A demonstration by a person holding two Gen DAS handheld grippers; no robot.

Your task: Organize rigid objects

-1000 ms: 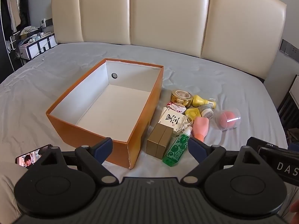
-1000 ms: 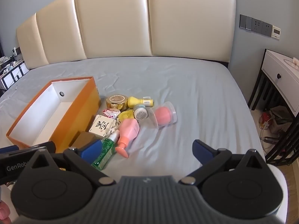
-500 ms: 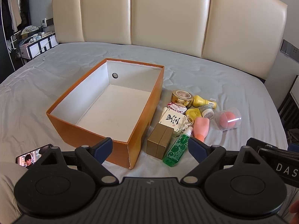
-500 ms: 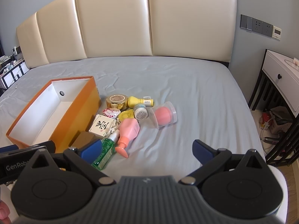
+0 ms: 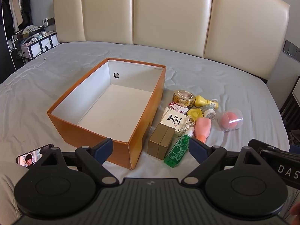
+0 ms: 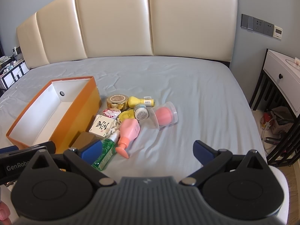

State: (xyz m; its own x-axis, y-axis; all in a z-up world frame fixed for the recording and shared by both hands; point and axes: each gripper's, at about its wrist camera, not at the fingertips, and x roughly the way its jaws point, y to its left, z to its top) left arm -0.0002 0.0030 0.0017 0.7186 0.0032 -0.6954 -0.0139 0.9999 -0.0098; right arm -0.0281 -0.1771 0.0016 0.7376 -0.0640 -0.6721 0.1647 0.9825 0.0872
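An empty orange box (image 5: 146, 108) (image 6: 82, 110) with a white inside lies on the grey bed. Right of it is a cluster: a brown box (image 5: 161, 143), green spray bottle (image 5: 178, 149) (image 6: 106, 151), white card box (image 5: 173, 121) (image 6: 102, 125), pink bottle (image 5: 202, 127) (image 6: 128, 133), gold tin (image 5: 183, 96) (image 6: 117, 101), yellow bottle (image 5: 204, 102) (image 6: 139, 101), glitter jar (image 5: 209, 111) (image 6: 141, 112) and a clear cup with a pink sponge (image 5: 229, 119) (image 6: 165, 115). My left gripper (image 5: 151, 148) is open and empty before the box corner. My right gripper (image 6: 148, 150) is open and empty, near the cluster.
A phone (image 5: 34, 154) with a lit screen lies at the bed's near left. A cream padded headboard (image 5: 168, 18) stands behind. A white nightstand (image 6: 281, 78) stands right of the bed, with clutter on the floor below it. A shelf with clutter (image 5: 35, 41) stands far left.
Both grippers drifted very slightly; the scene barely shifted. Nothing on the bed has moved.
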